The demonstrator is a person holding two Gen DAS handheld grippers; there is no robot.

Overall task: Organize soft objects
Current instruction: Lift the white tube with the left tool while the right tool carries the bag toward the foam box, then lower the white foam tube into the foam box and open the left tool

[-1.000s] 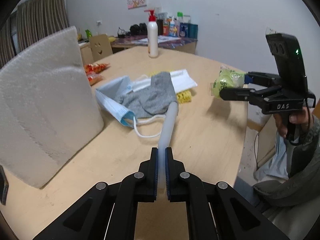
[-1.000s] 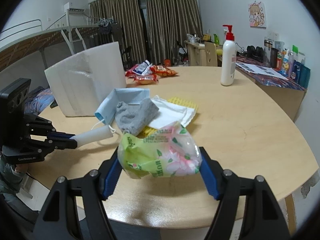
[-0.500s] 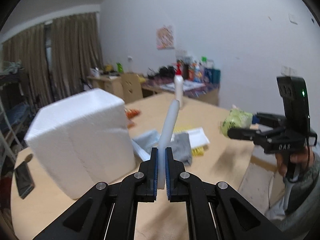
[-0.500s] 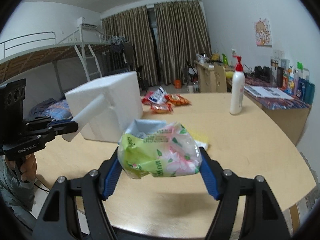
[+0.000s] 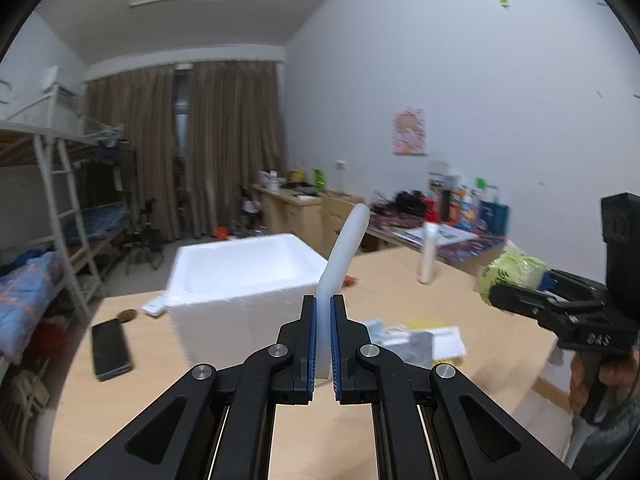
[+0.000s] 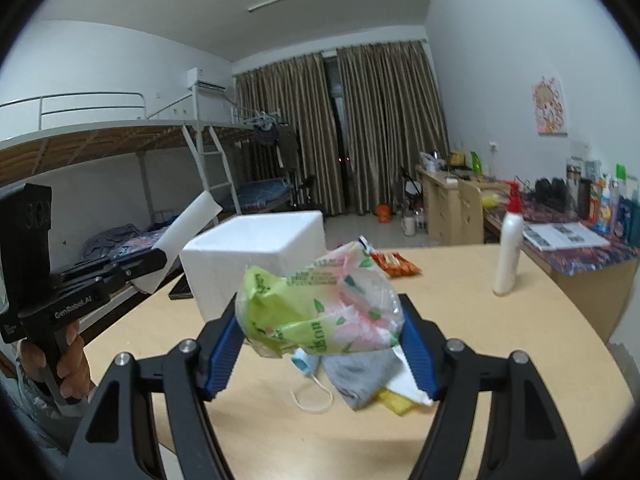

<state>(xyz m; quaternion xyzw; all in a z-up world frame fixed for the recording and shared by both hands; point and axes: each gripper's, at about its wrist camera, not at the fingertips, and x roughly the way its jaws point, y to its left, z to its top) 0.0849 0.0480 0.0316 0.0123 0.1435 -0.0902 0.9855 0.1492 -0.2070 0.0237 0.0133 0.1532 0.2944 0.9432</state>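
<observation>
My left gripper [image 5: 323,344] is shut on a flat white foam piece [image 5: 344,248] that sticks up in front of the open white foam box [image 5: 244,280]; it also shows in the right wrist view [image 6: 188,232]. My right gripper [image 6: 320,352] is shut on a green and pink tissue pack [image 6: 316,304], held above the table; the pack also shows in the left wrist view [image 5: 508,272]. A grey sock [image 6: 360,372], a blue face mask [image 6: 306,364] and a white cloth [image 5: 446,340] lie in a pile on the table.
The round wooden table [image 6: 520,352] also holds a white pump bottle [image 6: 507,256], snack packets [image 6: 394,262] behind the foam box [image 6: 256,256], and a phone [image 5: 110,348] left of it. A yellow item [image 6: 394,400] lies under the pile. Bunk beds and desks stand behind.
Both grippers rose and tilted up with their loads. The foam piece lifted off the pile and now stands above the table. The box's open top has come into view.
</observation>
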